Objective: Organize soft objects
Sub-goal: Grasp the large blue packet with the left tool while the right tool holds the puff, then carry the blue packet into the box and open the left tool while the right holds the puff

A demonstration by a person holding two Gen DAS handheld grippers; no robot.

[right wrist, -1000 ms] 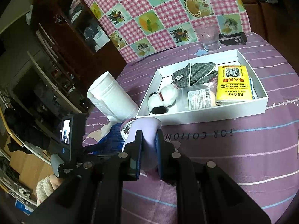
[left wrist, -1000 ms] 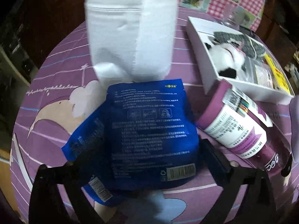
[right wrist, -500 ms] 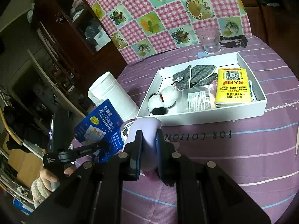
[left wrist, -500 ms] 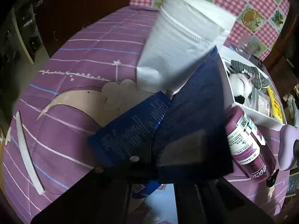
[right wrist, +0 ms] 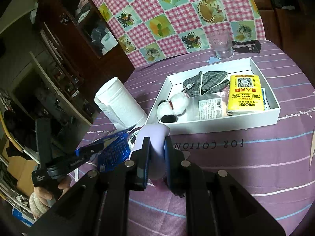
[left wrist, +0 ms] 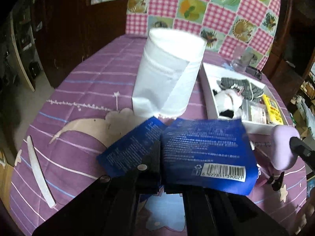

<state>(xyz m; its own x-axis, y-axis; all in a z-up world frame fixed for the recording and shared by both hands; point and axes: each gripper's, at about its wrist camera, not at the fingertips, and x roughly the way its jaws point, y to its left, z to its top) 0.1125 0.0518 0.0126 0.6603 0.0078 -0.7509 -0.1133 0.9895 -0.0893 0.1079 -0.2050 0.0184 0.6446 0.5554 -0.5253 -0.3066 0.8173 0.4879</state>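
Your left gripper has just pressed its jaws together on the near edge of a flat blue foil pouch with a barcode, and the pouch now hangs lifted off the purple striped tablecloth rather than lying flat. Your right gripper pinches a pale lilac soft block, unmoved. Further off stands the white paper roll; to its right, the shallow white cardboard tray of soft items looks like the pouch's destination.
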